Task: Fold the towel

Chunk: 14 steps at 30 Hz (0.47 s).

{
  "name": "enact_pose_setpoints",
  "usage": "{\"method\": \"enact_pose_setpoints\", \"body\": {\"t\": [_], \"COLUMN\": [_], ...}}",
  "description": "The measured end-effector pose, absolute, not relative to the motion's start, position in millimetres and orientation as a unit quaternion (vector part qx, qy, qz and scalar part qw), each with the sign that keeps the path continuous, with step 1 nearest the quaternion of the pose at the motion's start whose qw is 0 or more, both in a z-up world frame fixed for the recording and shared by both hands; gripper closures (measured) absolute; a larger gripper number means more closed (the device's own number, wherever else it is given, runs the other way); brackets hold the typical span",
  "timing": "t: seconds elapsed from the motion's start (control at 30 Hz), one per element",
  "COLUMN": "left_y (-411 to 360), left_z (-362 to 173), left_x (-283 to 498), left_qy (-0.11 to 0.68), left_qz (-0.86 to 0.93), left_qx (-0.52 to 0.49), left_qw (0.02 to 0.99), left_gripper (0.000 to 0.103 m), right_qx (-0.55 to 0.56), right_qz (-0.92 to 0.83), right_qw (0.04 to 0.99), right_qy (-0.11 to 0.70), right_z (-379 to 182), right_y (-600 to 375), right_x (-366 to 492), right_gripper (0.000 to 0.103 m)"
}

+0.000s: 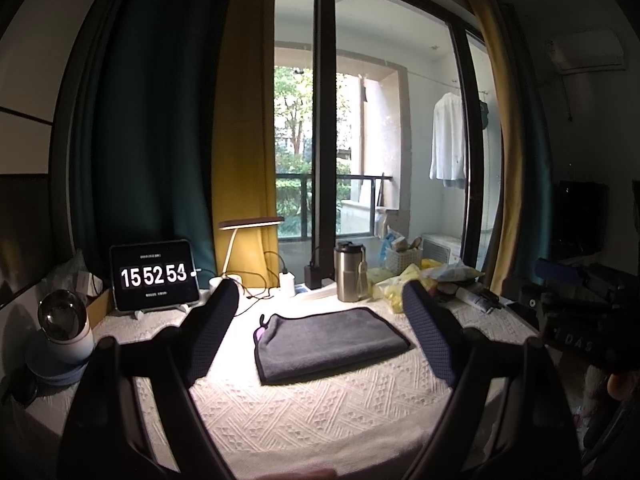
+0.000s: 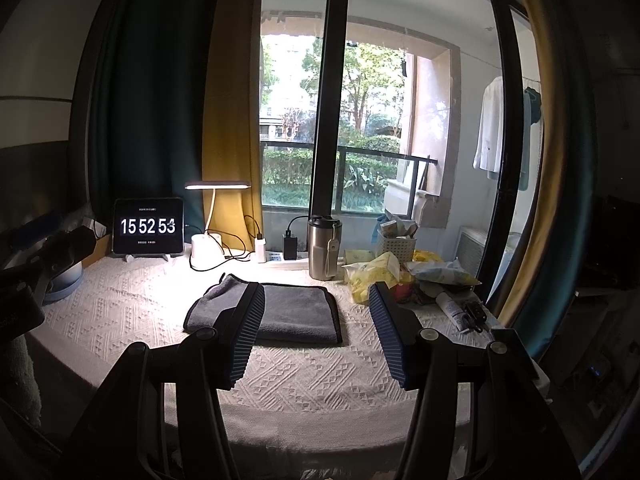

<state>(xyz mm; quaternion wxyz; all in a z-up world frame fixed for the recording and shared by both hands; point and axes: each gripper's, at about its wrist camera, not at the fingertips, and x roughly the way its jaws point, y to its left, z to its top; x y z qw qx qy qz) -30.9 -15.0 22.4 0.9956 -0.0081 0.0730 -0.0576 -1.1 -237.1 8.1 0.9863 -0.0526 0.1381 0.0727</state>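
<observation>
A dark grey towel (image 1: 328,342) lies folded into a flat rectangle on the white textured tablecloth (image 1: 304,412). It also shows in the right wrist view (image 2: 296,314). My left gripper (image 1: 320,296) is open and empty, held above the table in front of the towel, which shows between its fingers. My right gripper (image 2: 316,296) is open and empty, held back from the towel; its left finger (image 2: 246,332) overlaps the towel's left part in the view. Neither gripper touches the towel.
A tablet clock (image 1: 154,276), a desk lamp (image 1: 236,240), a steel tumbler (image 1: 351,272), chargers and a power strip (image 2: 288,258) line the back edge. Yellow packets and a basket (image 2: 396,264) crowd the right. A round white device (image 1: 64,328) stands at left.
</observation>
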Motion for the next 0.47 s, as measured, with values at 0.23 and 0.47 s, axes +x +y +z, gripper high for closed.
{"method": "enact_pose_setpoints", "body": {"t": [0.23, 0.47], "left_y": [-15.3, -15.5], "left_z": [22.0, 20.2], "left_x": [-30.6, -29.0], "left_qy": [0.074, 0.074], "left_qz": [-0.058, -0.059], "left_qx": [-0.008, -0.009], "left_qw": [0.996, 0.995], "left_gripper": [0.018, 0.018], "right_qx": [-0.053, -0.055], "right_qz": [0.073, 0.075], "right_qw": [0.986, 0.985], "right_qy": [0.141, 0.142], "right_z": [7.3, 6.8], "right_y": [-236.8, -237.1], "right_x": [0.0, 1.1], "right_gripper": [0.045, 0.045]}}
